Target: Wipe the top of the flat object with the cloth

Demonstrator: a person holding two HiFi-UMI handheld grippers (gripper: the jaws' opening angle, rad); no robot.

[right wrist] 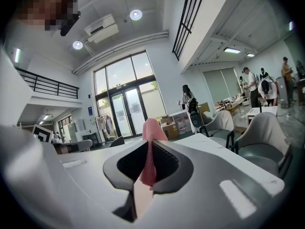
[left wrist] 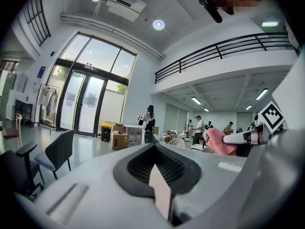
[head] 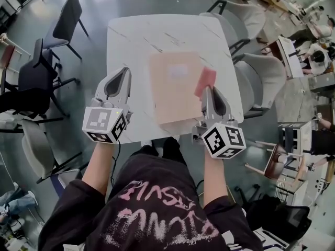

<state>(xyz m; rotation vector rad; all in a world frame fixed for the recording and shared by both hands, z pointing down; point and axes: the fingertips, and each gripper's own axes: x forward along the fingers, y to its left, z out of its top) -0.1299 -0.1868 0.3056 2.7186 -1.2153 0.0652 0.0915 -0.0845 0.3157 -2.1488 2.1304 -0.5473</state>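
Right hand-held gripper (head: 206, 91) pinches a pink cloth (head: 205, 81) that sticks out past its tips. Left hand-held gripper (head: 125, 72) has its jaws pressed together on nothing. Between them and ahead, a flat peach board (head: 170, 95) lies on the white tabletop (head: 136, 35).

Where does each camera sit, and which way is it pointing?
Head view: on the person's head, looking steeply down at the table, flat object, arms, left gripper and right gripper.
Left gripper view: on the left gripper, facing the glass doors; its shut, empty jaws show.
Right gripper view: on the right gripper, facing the same doors; its jaws pinch the pink cloth.
Shared: the cloth appears in all three.
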